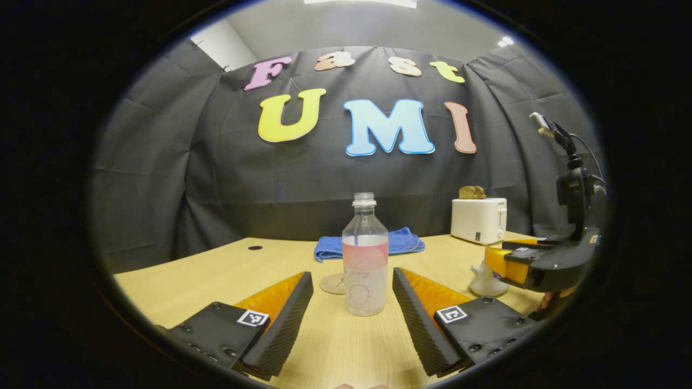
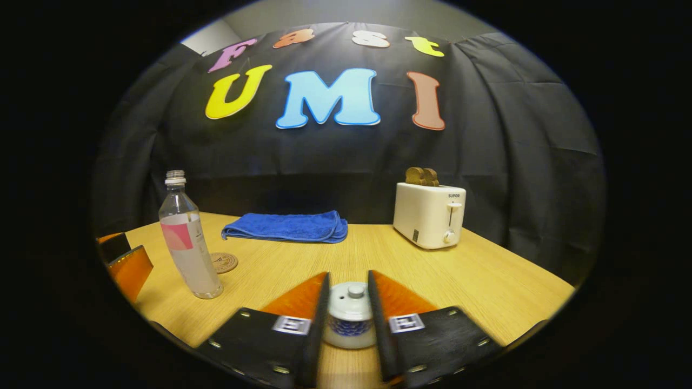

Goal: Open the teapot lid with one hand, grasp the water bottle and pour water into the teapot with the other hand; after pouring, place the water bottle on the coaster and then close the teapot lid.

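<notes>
Left gripper fingers stand apart flanking the upright, uncapped water bottle without touching it, while the right gripper fingers closely bracket the white teapot's lid; contact unclear.

Your uncapped water bottle stands upright between the left gripper's spread fingers. The lidded teapot sits between the right gripper's fingers. The coaster lies just behind the bottle.

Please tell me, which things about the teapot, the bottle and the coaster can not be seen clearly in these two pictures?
- Teapot, right gripper view: sides hidden by the right gripper fingers; contact unclear.
- Teapot, left gripper view: partly hidden behind the right gripper.
- Coaster: part hidden behind the water bottle; its print is too small.
</notes>
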Demonstrator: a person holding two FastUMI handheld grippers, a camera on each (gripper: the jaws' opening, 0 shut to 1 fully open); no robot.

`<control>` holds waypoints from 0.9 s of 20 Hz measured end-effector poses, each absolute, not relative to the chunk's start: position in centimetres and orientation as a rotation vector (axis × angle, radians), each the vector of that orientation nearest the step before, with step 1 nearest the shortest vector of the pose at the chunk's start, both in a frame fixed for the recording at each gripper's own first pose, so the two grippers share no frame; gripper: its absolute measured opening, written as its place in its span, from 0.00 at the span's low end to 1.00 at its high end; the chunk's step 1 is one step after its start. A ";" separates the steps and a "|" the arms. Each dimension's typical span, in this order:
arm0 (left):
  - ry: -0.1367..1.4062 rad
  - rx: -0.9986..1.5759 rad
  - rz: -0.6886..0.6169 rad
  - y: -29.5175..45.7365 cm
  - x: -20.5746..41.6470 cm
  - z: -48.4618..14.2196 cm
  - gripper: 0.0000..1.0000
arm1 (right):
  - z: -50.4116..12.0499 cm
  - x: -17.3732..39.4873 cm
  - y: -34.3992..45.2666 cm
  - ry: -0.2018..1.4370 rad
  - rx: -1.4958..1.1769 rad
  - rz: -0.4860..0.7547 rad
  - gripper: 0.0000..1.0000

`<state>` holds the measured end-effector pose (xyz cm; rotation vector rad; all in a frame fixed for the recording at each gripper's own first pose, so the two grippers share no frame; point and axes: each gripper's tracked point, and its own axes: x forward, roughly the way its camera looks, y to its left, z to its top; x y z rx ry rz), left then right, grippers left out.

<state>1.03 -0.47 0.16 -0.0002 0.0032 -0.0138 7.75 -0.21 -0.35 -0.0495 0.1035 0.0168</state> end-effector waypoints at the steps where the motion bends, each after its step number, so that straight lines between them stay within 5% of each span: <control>1: 0.003 0.000 -0.015 -0.5 1.1 0.1 1.00 | -1.0 8.3 -0.4 0.113 -0.041 0.018 0.22; 5: 0.002 0.000 -0.016 -0.4 1.0 0.2 1.00 | 0.2 6.9 -1.0 0.100 -0.049 0.003 0.24; 6: 0.004 0.000 -0.018 -0.5 1.0 0.1 1.00 | -0.8 8.5 -1.0 0.103 -0.059 -0.004 0.05; 18: 0.000 0.001 -0.018 -0.4 1.1 0.1 1.00 | 0.8 7.9 -0.6 0.042 -0.058 0.019 0.05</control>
